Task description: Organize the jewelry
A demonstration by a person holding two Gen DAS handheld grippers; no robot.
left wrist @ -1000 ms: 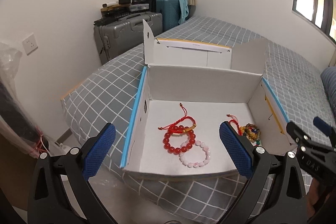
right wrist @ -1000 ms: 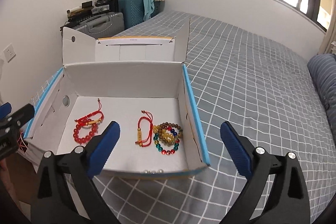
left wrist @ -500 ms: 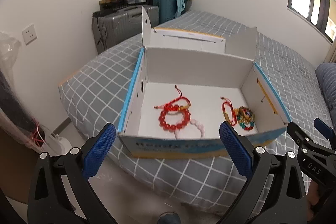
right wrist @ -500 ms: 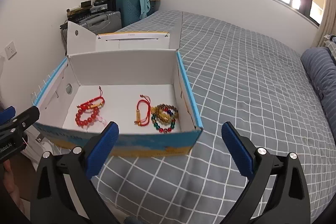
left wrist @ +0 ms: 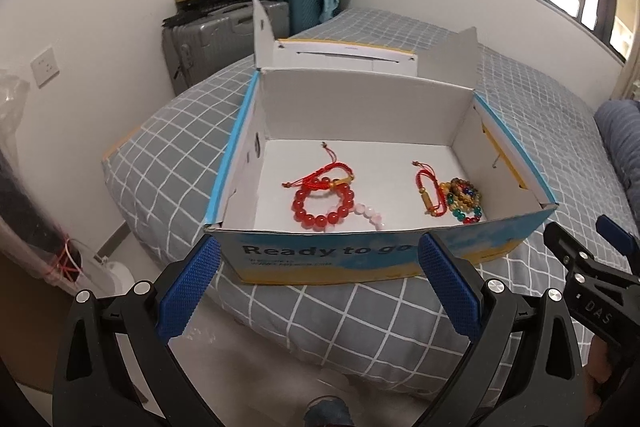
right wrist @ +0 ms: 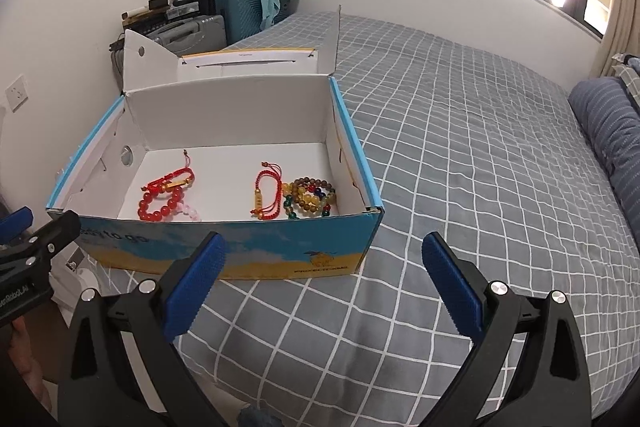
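An open blue-and-yellow cardboard box (left wrist: 360,259) (right wrist: 240,251) stands on the bed. Inside on the left lie a red bead bracelet (left wrist: 320,205) (right wrist: 158,207), a red cord bracelet (left wrist: 320,179) (right wrist: 172,181) and a pink bead bracelet (left wrist: 370,213) (right wrist: 190,211). On the right lie another red cord bracelet (left wrist: 428,191) (right wrist: 266,193) and a pile of multicoloured bead bracelets (left wrist: 464,201) (right wrist: 310,199). My left gripper (left wrist: 318,285) and right gripper (right wrist: 320,279) are both open and empty, held in front of the box.
The bed (right wrist: 460,147) has a grey checked cover. Suitcases (left wrist: 216,47) with clutter and a lamp stand against the far wall. A blue pillow (right wrist: 608,131) lies at the right. The box lid (left wrist: 344,55) stands open at the back.
Both grippers have pulled back and away from the box; its printed front wall is now in view. The jewelry has not moved.
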